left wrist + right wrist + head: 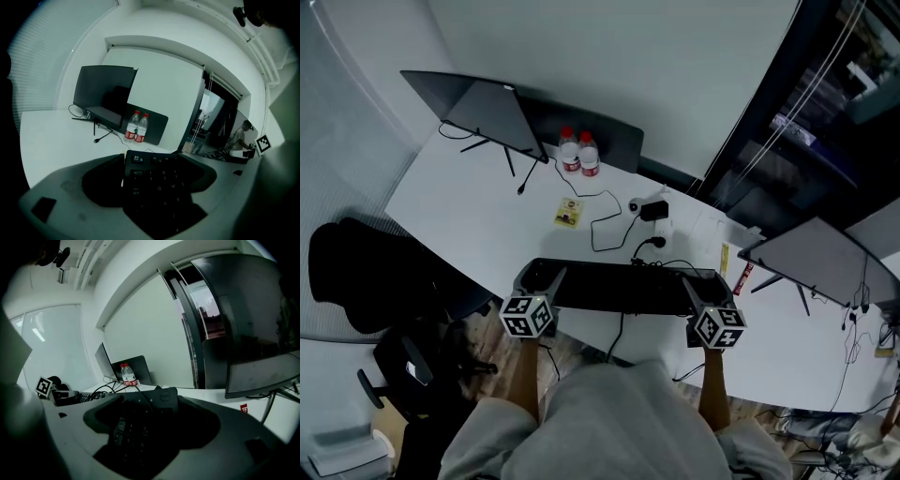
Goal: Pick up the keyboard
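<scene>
ends of the keyboard (pixel 623 286) lie covered by the left gripper (pixel 544 277) and right gripper (pixel 703 287); the yellow card (pixel 569 213) behind it has unreadably small print.

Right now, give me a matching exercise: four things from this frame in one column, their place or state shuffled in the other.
1 keyboard
2 water bottles
3 yellow card
4 left gripper

A flat on the white desk
B shut on one keyboard end
C upright before the dark panel
D held between jaws at both ends

Pairs: 1-D, 2-C, 3-A, 4-B
</scene>
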